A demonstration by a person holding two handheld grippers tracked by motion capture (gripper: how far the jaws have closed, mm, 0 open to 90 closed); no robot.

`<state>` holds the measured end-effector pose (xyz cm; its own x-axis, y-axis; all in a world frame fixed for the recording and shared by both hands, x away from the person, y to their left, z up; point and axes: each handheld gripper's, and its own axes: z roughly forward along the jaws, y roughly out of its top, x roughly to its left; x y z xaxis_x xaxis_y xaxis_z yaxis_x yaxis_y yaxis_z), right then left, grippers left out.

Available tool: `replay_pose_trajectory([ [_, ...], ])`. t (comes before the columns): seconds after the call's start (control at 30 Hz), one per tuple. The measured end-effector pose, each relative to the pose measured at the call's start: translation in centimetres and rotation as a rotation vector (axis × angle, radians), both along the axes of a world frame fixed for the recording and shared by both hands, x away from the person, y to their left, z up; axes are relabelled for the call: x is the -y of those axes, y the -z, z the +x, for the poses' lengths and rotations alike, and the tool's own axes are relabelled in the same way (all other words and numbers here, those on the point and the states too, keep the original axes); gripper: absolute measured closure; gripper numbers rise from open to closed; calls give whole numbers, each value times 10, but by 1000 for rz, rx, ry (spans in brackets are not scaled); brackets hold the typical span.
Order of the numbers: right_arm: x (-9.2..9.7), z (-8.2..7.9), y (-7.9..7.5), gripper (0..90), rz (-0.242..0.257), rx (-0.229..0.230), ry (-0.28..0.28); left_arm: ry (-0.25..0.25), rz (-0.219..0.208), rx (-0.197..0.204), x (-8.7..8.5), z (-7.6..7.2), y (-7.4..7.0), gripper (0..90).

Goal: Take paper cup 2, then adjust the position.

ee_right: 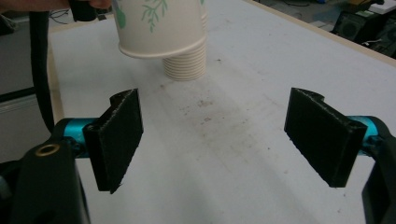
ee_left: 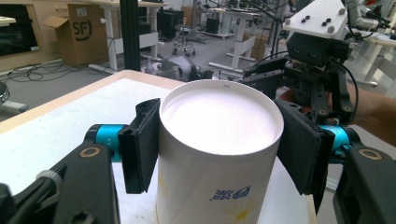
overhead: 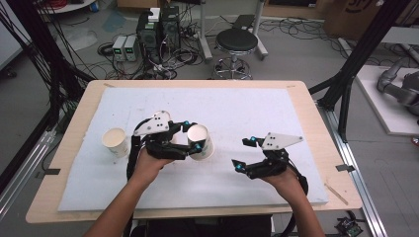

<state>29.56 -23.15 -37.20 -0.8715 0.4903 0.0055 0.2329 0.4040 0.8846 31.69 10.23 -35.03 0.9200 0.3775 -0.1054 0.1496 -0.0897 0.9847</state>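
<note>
Paper cup between the left gripper's black jaws was white, with blue lettering and a pale yellow flower. Jaw mounts were cyan. Foam mat between the right gripper's jaws was white, brown-speckled.

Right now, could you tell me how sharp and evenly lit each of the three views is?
High view: soft, even light, slightly blurry, faint shadows beside the held cup. Left gripper view: cup rim sharp, its inside washed out pale, the background room softer. Right gripper view: pads crisp, table bright, the cup stack a little soft.
</note>
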Motion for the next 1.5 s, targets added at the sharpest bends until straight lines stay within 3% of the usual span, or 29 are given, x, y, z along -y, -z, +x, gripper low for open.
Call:
replay_pose_trajectory([
  [0.47,-2,-1,4,197,37,5,-37,36,-8,-17,6,2,5,355],
  [0.57,-7,-4,5,197,45,-13,-77,55,-5,-26,8,1,7,355],
  [0.7,-10,-6,5,198,65,-1,-112,87,-8,-32,12,-1,9,356],
  [0.93,-13,-10,5,198,89,-8,-136,152,-7,-41,24,-3,13,355],
  [1.5,-26,-11,10,198,76,-24,-206,252,-11,-48,35,-7,14,356],
])
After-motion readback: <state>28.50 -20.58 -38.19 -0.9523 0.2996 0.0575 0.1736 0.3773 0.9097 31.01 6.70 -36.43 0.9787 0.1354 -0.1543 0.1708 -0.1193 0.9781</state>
